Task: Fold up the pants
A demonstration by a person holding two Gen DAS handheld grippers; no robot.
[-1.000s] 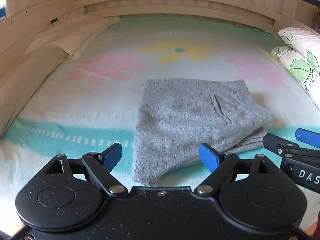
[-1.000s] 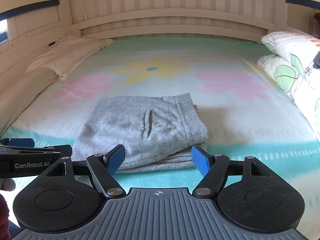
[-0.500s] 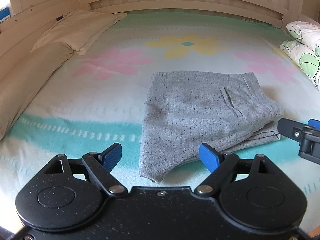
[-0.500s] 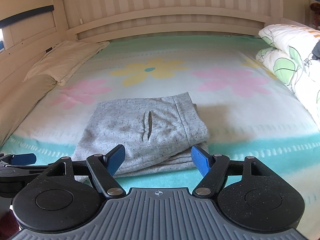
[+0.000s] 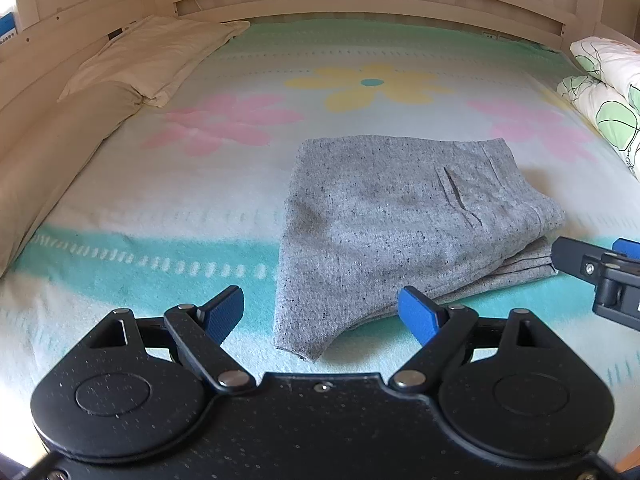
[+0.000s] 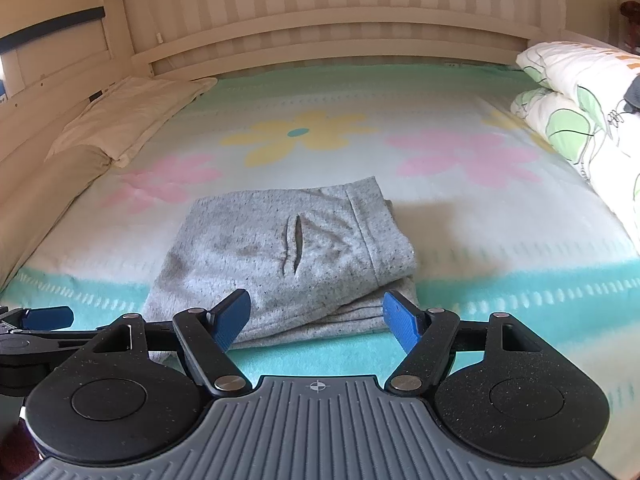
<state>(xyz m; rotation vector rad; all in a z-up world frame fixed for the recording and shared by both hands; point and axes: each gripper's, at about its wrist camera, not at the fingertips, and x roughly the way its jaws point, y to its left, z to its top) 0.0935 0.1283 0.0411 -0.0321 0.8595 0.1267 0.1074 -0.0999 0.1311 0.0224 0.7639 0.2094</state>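
The grey speckled pants point(image 5: 404, 220) lie folded in a flat stack on the flowered bedspread, pocket slit facing up. One loose corner point(image 5: 300, 344) points toward the near edge. My left gripper point(image 5: 322, 314) hovers open just in front of that corner, nothing between its blue pads. In the right wrist view the same pants point(image 6: 288, 252) sit straight ahead. My right gripper point(image 6: 316, 316) is open at their near edge, holding nothing. Each gripper shows at the edge of the other's view: the right gripper point(image 5: 600, 272) and the left gripper point(image 6: 36, 328).
A cream pillow point(image 5: 156, 56) and a beige bolster point(image 5: 44, 152) line the left side. Folded leaf-print bedding point(image 6: 580, 112) is stacked at the right. A slatted wooden headboard point(image 6: 328, 36) closes the far end. The bedspread point(image 5: 180, 208) lies flat around the pants.
Both grippers have pulled back and risen slightly from the pants, staying open. The right gripper has slid toward the right edge of the left wrist view. The pants have not moved.
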